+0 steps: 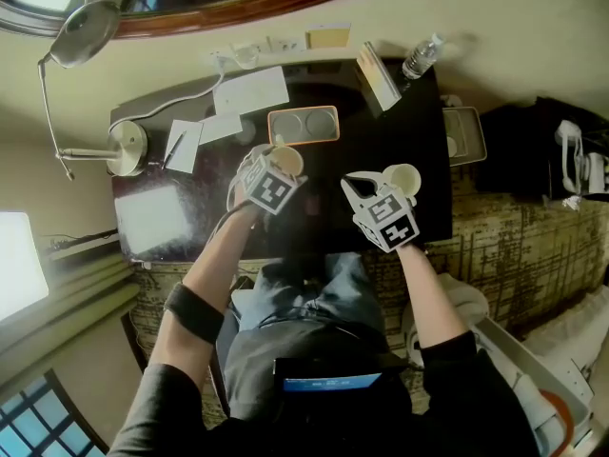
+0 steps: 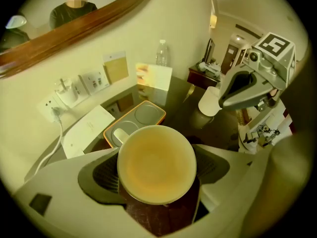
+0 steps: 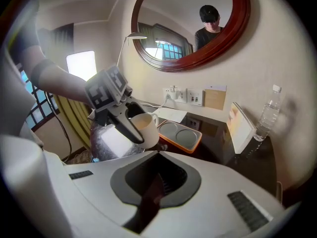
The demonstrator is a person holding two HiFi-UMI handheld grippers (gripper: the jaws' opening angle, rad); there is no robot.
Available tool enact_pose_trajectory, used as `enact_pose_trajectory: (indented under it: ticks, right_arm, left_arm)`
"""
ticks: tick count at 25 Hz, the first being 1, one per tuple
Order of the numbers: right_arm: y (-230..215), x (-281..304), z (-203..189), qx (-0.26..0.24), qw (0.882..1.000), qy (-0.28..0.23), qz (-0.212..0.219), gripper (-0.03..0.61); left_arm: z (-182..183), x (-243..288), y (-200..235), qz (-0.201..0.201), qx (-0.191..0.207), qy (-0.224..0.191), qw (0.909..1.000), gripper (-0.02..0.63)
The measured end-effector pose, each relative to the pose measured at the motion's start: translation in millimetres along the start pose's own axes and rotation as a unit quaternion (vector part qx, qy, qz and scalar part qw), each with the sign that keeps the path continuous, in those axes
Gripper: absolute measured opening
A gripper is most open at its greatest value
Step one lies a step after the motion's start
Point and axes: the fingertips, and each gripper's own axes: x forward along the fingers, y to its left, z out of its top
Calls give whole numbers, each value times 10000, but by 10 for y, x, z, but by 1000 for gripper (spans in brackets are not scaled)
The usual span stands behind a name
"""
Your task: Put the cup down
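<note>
- The left gripper [image 1: 278, 169] is pinching the cup [image 2: 156, 163] across its body. One pad is pressing on each side and the mouth is facing up, so nothing would be tipping out.
- The cup is hanging just above the dark table [image 1: 381, 131], at the near edge of the tray [image 1: 304, 109]. It is not resting on anything yet.
- The gripper is pointing steeply down, which is keeping the cup's base level and ready to be lowered.
- Both round recesses of the tray are lying bare, so the cup is probably heading for one of them. The task sentence does not say which spot is meant.
- The right gripper [image 1: 363, 188] is sitting with its tongs pressed together and nothing showing between them.
- It is waiting well off to the right, which is leaving the left gripper room to work.
- A second cup [image 1: 403, 179] is sitting just beside the right gripper's tip. Whether they are touching I cannot tell.
- The step in hand looks like the carry before the set-down, with the release not yet made.
</note>
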Motion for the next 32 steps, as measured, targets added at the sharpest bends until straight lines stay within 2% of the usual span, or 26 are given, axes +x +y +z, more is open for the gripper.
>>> enact_pose_trajectory:
  ticks: [12,19,32]
  right_arm:
    - [446,303,260,-386,9973,35,624,15]
    - [623,405,417,-622,9941,-3,890,15]
    - [651,479,336,-627,9930,99,992,15]
  left_arm:
    - [449,37,486,116,262,-96,9995,430]
    - [523,196,644,97,369,25,9993,430]
    - [616,334,794,82,308,75,9995,430]
